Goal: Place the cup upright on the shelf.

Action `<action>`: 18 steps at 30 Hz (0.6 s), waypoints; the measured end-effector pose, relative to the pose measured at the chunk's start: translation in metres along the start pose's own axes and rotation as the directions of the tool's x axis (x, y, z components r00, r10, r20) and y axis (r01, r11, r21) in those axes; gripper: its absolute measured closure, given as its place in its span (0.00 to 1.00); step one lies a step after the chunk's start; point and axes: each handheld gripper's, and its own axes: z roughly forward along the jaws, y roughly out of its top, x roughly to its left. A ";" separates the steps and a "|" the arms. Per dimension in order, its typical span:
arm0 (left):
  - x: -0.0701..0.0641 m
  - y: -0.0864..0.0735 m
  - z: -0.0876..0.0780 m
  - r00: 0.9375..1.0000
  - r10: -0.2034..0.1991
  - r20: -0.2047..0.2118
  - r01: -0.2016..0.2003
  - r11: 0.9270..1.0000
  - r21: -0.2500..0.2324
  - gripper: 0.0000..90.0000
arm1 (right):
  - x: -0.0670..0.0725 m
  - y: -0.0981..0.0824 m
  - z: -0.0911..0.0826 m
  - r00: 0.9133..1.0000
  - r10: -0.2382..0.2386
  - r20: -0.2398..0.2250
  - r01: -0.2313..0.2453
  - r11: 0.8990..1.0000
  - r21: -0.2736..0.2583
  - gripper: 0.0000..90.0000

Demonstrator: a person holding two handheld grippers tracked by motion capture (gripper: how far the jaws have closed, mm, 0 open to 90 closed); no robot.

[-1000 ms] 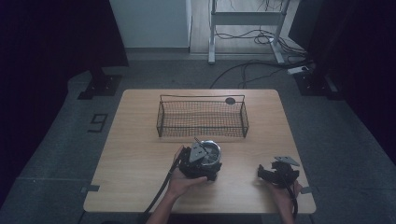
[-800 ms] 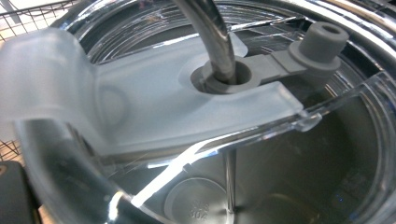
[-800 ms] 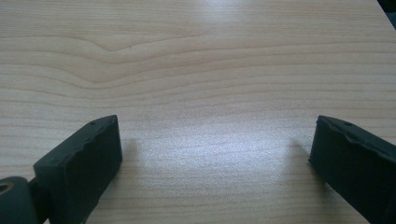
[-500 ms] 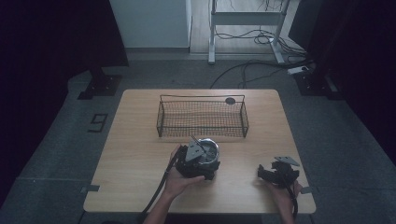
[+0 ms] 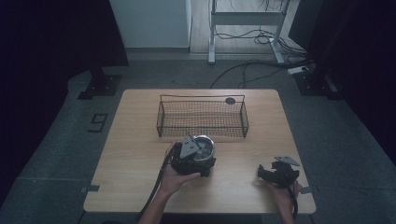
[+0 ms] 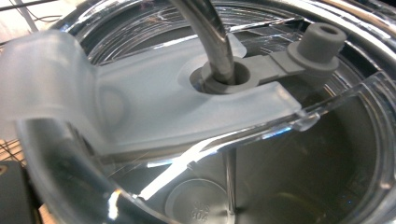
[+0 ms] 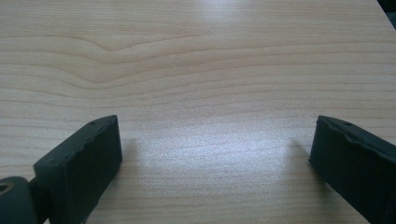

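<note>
A: The left gripper (image 5: 192,157) sits right on top of a steel cup with a clear lid (image 5: 204,145), just in front of the wire basket (image 5: 202,118) near the middle of the table (image 5: 140,154). Is the cup held?

B: That cannot be told. The left gripper view looks straight down into the cup from very close: the clear lid (image 6: 196,107), its grey silicone stopper (image 6: 317,44) flipped open and a metal straw (image 6: 210,35) through the hole. How its jaws stand is not shown.

A: And the step, done well?

B: It looks like getting the cup into the basket. The person would do best to grip the rim or body rather than the loose lid tab, keep the cup upright so the straw does not swing, and lift clear of the basket's near wall before lowering.

A: The hands?

B: The left hand (image 5: 175,179) wraps the gripper from below, forearm coming up from the table's near edge, gripper tipped forward over the cup. The right gripper (image 5: 275,173) rests low near the right front corner, well apart, its jaws spread wide over bare wood (image 7: 205,93), holding nothing.
</note>
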 end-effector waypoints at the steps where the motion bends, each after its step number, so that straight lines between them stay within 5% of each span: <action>1: 0.000 0.000 0.000 1.000 0.000 0.000 0.000 1.000 0.000 0.04 | 0.000 0.000 0.000 1.000 0.000 0.000 0.000 1.000 0.000 0.02; 18: 0.015 0.012 -0.008 1.000 -0.017 -0.012 0.017 1.000 -0.001 0.04 | 0.000 0.000 0.000 1.000 0.001 0.000 -0.001 1.000 -0.001 0.02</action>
